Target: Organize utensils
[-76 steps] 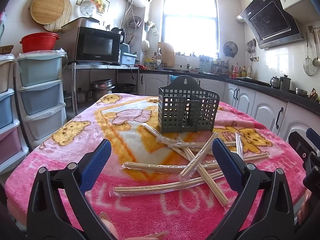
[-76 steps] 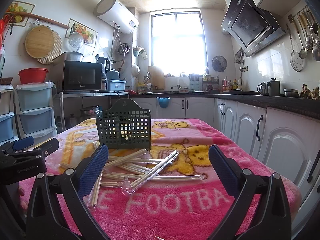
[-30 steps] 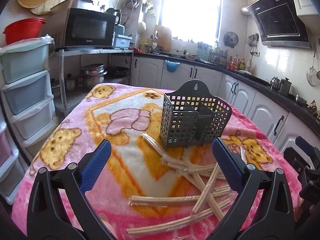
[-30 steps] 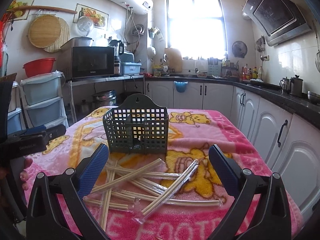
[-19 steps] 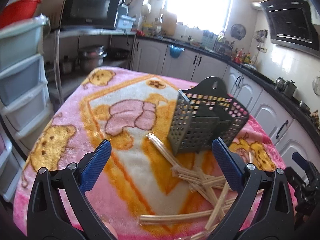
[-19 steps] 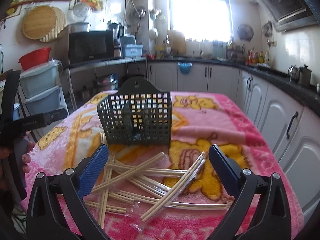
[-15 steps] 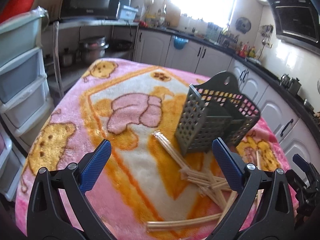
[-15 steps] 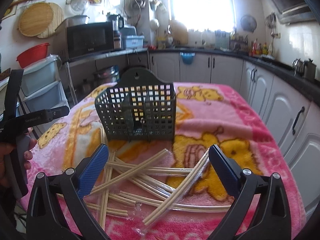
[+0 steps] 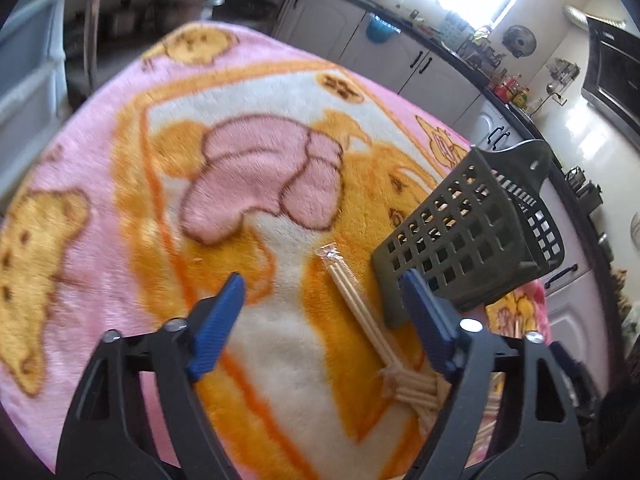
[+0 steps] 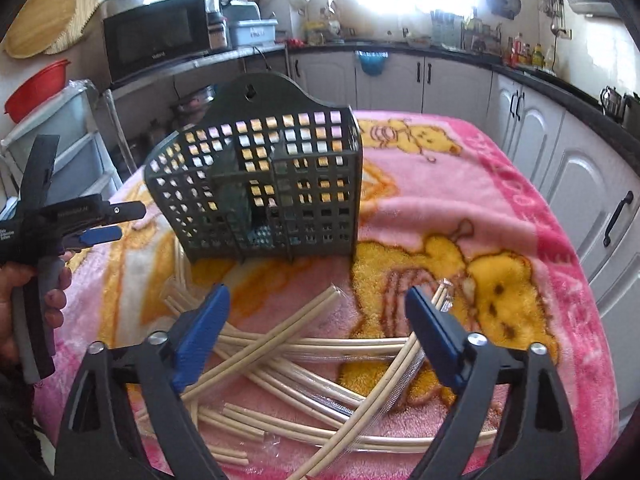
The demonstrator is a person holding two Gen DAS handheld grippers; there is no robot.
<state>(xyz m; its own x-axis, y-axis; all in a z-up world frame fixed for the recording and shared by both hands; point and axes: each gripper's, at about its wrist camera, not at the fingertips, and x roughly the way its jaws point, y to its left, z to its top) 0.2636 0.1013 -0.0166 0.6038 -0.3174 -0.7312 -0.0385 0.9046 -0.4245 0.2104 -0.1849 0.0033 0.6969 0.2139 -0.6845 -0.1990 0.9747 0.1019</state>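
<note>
Chopsticks (image 10: pixel 304 344) lie under both grippers' parted, just-narrowing fingers (image 10: pixel 430 330), beside the basket (image 10: pixel 260 184); blanket (image 9: pixel 120 160) leftward bare.

The pink blanket (image 9: pixel 132 184) lies bare across its left and far parts, so passage there is free. The dark slotted utensil basket (image 10: pixel 264 188) stands upright mid-table and blocks the way behind it. Crossed packs of wrapped chopsticks (image 10: pixel 304 364) clutter the near ground just before it. The left gripper (image 10: pixel 100 226) hangs beside the basket's left wall.
</note>
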